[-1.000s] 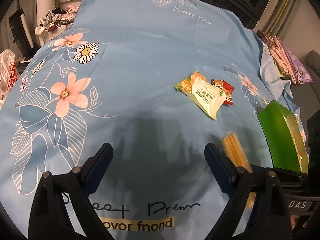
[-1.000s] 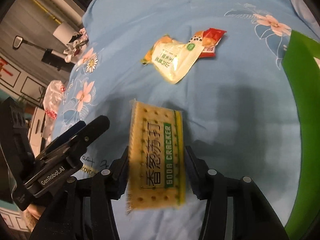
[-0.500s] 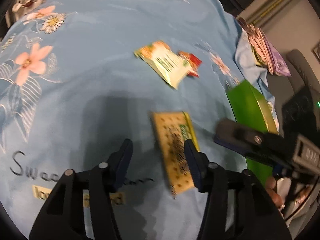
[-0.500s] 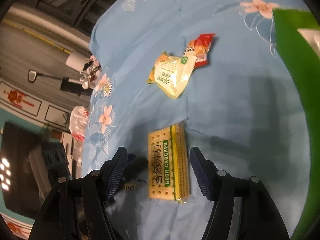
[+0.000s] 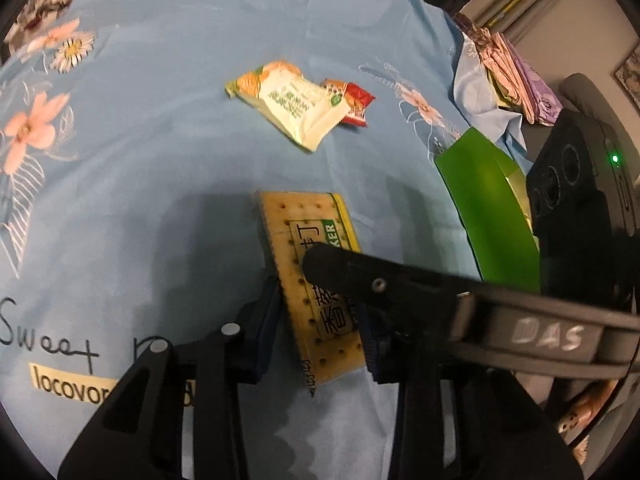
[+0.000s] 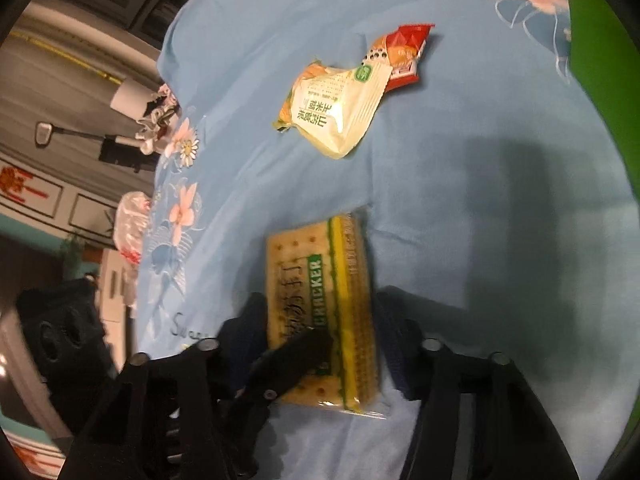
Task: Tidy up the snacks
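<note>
Both grippers closed in on the cracker pack [image 5: 310, 280]: left gripper [image 5: 318, 330] fingers pinching its sides, right gripper [image 6: 320, 344] still narrowing around it. Beyond them, the pale snack bag [image 5: 296, 106] and red packet [image 5: 354, 104] lay unsorted; green box [image 5: 488, 208] waited rightward.

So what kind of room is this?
Probably a bedroom at home: a blue flowered sheet covers what looks like a bed, folded bedding is piled at its edge, and snack packets lie on it.
</note>
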Demonstrator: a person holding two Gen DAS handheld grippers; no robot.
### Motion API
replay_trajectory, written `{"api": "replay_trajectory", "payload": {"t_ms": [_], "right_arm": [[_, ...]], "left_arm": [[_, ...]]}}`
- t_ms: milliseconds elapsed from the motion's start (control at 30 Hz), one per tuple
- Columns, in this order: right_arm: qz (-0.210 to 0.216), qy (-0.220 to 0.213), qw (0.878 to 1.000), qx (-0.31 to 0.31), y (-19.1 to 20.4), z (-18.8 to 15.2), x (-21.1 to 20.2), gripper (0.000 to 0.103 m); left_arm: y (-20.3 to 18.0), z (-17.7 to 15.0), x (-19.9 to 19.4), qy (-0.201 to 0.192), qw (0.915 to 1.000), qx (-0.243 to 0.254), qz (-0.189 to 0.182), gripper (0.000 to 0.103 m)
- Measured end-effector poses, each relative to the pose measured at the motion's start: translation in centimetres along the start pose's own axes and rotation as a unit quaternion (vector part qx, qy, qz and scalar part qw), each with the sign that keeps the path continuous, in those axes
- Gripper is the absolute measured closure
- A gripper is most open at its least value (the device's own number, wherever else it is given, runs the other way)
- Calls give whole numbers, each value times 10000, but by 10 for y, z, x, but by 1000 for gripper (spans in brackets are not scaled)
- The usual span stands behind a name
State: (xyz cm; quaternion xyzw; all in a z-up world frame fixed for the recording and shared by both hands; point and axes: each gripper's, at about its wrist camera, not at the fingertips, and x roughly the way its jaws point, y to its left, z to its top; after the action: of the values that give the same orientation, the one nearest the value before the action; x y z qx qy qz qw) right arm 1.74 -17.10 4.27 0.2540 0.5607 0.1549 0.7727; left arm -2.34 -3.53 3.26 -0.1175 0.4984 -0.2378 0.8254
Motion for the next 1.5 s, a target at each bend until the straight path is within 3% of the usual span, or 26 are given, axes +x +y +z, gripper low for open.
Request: {"api": "replay_trajectory", "payload": {"t_ms": [300,467,667,833,1000,1300,1500], "right_arm": [[80,-953,9946,-412,18,-1,-64,51],[13,-1701,9844,-459,8,-2,-120,51],[-185,-2483,9684,-145,-30,-7,-181,51],[-449,-2846,9574,221,-68,-11,-214,51],[-813,-3005,9486,568,-100,-16,-230,51],[-1138,-2591,9497,1339,-151,-13,-224,50],[-1239,-2324,9515,1592,-167,-12,-213,50]], "left_arm": [[-52,11,-40,-988,9924,708,187,71],[-99,21,-50,-1383,9831,1198,-89,71],[-156,26,-39,-1535,9734,1615,-540,71],[-202,29,-15,-1358,9664,1977,-920,72],[-227,28,15,-971,9648,2093,-1260,71],[-248,25,65,-63,9697,1999,-1403,73],[-250,19,78,244,9733,1887,-1287,76]]}}
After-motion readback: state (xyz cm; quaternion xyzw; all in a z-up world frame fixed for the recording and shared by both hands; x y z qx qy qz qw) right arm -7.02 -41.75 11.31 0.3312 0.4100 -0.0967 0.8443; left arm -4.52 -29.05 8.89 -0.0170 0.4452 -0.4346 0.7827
